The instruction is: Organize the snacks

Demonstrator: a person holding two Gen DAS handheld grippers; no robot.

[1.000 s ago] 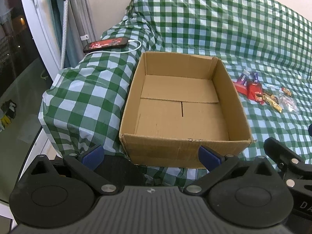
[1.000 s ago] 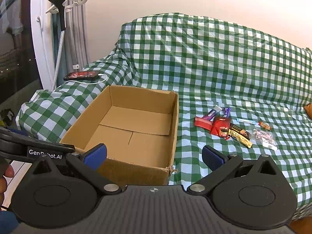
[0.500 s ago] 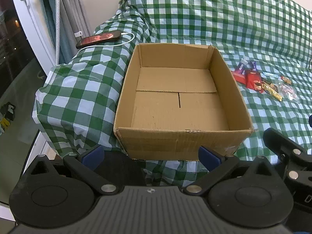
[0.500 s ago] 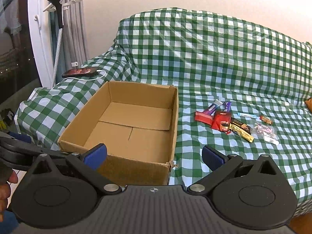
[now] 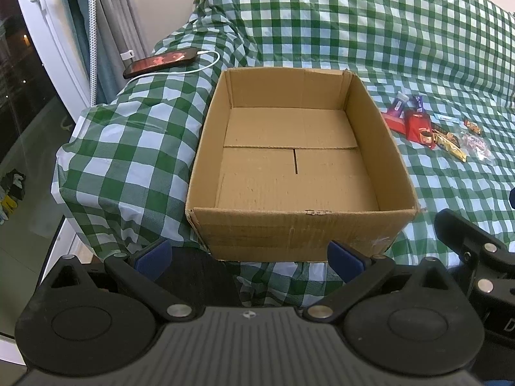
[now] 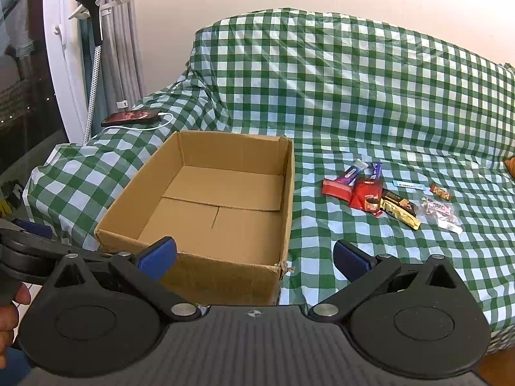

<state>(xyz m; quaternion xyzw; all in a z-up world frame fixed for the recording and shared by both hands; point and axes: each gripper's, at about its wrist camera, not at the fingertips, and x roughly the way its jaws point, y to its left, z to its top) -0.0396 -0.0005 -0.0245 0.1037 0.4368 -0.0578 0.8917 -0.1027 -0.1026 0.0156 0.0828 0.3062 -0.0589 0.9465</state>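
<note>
An empty open cardboard box (image 5: 299, 218) (image 6: 206, 263) sits on a sofa under a green checked cloth (image 5: 135, 148). To its right lies a small pile of snacks (image 5: 418, 125) (image 6: 367, 197): red packets, a gold bar (image 6: 400, 215), purple sticks, clear-wrapped sweets (image 6: 441, 214). My left gripper (image 5: 249, 255) is open in front of the box's near wall, holding nothing. My right gripper (image 6: 254, 257) is open too, over the box's near right corner, well short of the snacks.
A phone (image 5: 161, 61) on a white charging cable lies on the sofa arm behind the box. A glass door and curtain stand at the left, with a garment steamer (image 6: 93, 16) on a hook. A hand (image 6: 9, 318) shows at the right wrist view's left edge.
Both grippers have pulled back and risen a little, so the box sits lower and farther in view. Jaws stay open; nothing on the sofa has moved.
</note>
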